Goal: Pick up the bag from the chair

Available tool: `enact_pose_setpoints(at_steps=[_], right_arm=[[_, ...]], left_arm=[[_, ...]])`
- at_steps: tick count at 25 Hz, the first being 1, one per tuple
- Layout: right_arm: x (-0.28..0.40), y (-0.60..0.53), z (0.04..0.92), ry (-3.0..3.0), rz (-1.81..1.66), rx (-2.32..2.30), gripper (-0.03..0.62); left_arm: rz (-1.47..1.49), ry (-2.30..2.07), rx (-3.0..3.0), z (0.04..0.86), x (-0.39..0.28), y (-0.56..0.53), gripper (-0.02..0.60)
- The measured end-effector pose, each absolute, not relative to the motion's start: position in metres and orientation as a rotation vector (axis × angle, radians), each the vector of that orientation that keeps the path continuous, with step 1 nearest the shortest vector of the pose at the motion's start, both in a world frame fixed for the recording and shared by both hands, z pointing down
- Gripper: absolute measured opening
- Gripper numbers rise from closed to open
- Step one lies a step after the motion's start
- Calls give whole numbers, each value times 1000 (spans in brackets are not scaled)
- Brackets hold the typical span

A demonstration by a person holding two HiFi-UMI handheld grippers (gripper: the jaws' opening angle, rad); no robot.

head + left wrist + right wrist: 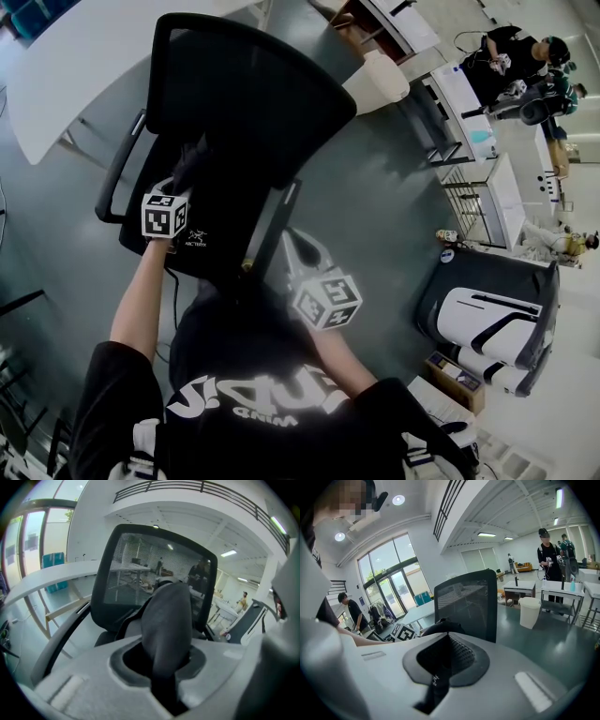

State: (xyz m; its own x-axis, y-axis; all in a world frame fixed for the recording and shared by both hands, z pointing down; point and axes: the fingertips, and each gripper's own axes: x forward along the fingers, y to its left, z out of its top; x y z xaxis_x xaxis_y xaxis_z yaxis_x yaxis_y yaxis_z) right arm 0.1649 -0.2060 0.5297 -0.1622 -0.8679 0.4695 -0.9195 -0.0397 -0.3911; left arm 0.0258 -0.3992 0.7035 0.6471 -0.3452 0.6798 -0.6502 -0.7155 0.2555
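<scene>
A black bag (217,246) with a small white logo lies on the seat of a black mesh-backed office chair (253,84). My left gripper (190,167) is at the bag's left side, shut on a dark strap of the bag (168,620) that rises out from between its jaws. My right gripper (286,242) is at the bag's right side by the chair's armrest, shut on black bag fabric (440,663) that carries the logo. In the right gripper view the bag's top (440,626) bulges in front of the chair back (468,602). Most of the bag is hidden under my arms.
A white curved table (56,84) stands behind the chair on the left. A white bin (380,80) and desks (478,141) stand at the right, with people beyond. A black-and-white machine (497,319) and boxes (455,380) stand at the near right.
</scene>
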Motion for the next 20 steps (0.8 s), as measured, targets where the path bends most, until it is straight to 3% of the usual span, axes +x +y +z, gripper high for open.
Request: enact_pose_setpoints(at_steps=[6,20], right_arm=[[174,-206,528,-2121,977,1981,2],[192,-194,517,-2164,938,1989,2]], left_arm=[[785,-823,2363,680,21,-396,45],[433,-901,2325,571,21,-344,31]])
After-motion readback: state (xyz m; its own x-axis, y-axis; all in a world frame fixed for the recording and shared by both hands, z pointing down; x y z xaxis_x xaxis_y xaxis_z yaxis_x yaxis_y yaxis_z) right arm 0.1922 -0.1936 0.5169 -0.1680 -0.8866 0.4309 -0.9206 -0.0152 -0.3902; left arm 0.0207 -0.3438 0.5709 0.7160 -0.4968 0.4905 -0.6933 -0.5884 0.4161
